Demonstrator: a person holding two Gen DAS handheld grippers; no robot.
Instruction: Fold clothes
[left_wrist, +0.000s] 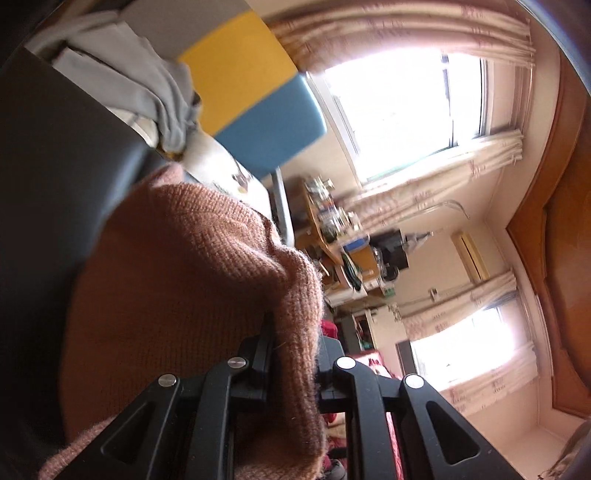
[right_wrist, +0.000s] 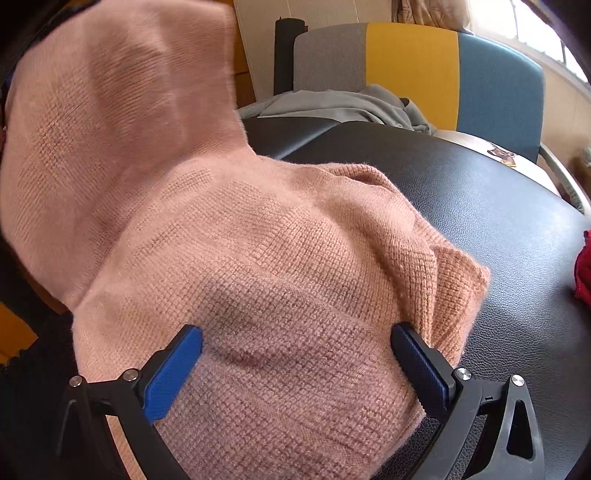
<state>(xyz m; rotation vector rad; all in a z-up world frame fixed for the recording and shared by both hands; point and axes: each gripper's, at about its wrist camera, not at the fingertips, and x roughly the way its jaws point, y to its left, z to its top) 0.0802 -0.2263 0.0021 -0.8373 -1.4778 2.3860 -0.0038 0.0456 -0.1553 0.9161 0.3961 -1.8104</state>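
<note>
Pink knit sweater (right_wrist: 258, 258) lies half-folded on the black bench (right_wrist: 480, 192), one part lifted in my left hand-held gripper (left_wrist: 293, 354) clamped on its edge, my right hand-held gripper (right_wrist: 295, 354) spread wide over it, folding unfinished.

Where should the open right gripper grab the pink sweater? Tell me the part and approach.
Grip the pink sweater at its free corner near the right fingertip, coming from the bare black table side: there the edge likely offers thin layers to pinch.
</note>
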